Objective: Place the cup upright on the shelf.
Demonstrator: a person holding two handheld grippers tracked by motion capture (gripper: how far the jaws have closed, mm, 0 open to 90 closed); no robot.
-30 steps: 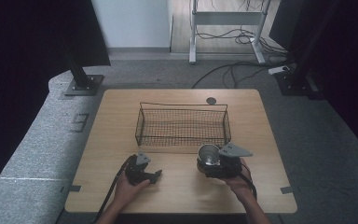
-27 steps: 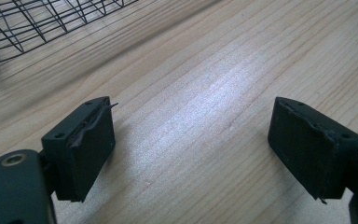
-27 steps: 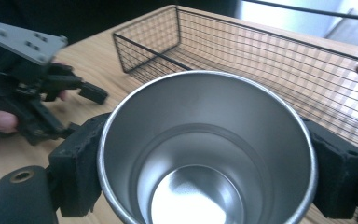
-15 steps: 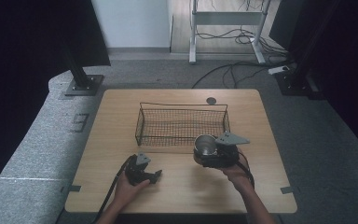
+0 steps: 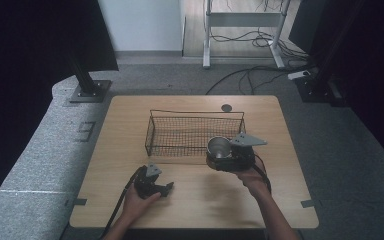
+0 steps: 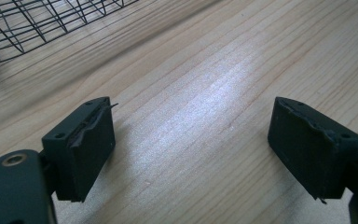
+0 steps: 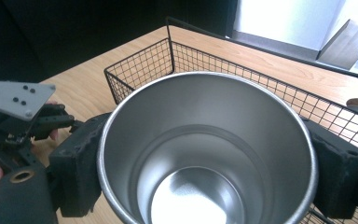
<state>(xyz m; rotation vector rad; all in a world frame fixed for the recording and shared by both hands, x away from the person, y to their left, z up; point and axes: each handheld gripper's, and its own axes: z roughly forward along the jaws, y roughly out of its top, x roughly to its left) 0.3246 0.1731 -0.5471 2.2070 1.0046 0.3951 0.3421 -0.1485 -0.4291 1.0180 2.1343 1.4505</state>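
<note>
Right gripper [image 5: 219,159] is clamped on a steel cup [image 5: 219,147], its two black jaws pressing the cup's wall from opposite sides just below the rim. Seen along that gripper, the cup [image 7: 207,154] sits upright between the pads with its open mouth toward the camera and its shiny floor bare. From above, cup and gripper are at the near right corner of the wire basket [image 5: 152,131], the cup right against the basket's near wall; whether they touch cannot be told. That black mesh basket stands in the middle of the wooden table [image 5: 280,125]. Left gripper [image 5: 167,188] lies low over the table's near left part, well apart from the cup, in the person's left hand [image 5: 140,202]. Its jaws stand wide apart with bare wood between them [image 6: 191,135].
</note>
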